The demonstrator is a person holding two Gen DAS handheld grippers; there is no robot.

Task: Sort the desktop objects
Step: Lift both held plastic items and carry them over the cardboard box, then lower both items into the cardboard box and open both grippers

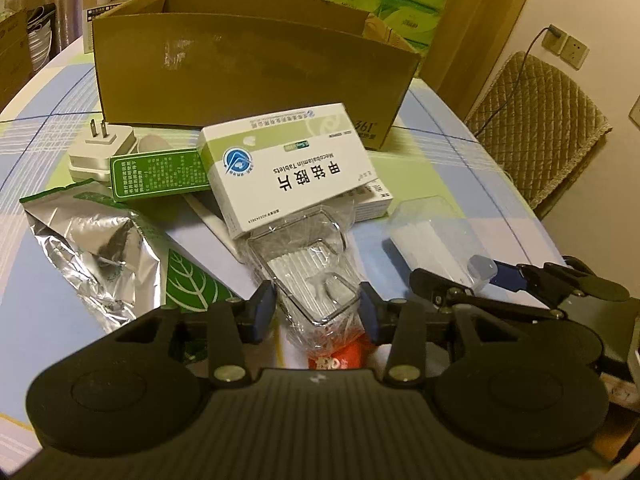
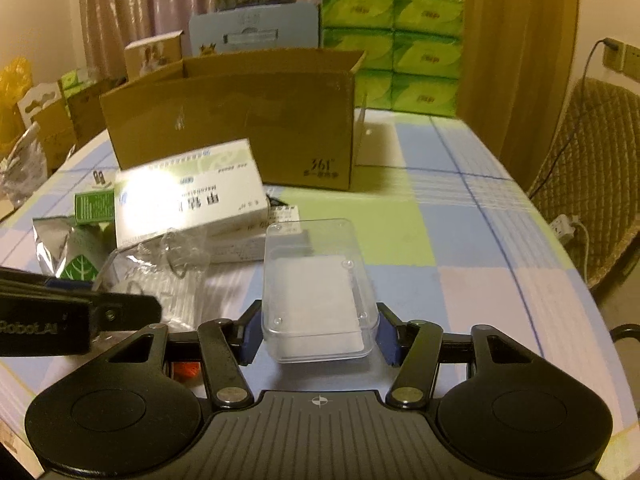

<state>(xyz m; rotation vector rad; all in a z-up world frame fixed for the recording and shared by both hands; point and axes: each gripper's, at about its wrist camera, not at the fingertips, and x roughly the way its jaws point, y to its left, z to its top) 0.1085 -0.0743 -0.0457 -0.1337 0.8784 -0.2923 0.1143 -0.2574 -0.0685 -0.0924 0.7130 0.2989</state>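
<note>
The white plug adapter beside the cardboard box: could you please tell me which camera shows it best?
The left wrist view: the white plug adapter shows whole, its two prongs pointing up. In the right wrist view only its prongs peek out behind the green box.

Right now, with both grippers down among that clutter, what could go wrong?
The white medicine box leans on the plastic-wrapped clear tray between the left gripper fingers; lifting the tray could tip the box off. The right gripper straddles a smooth clear plastic case, which might slip. The two grippers sit close together and could bump.
</note>
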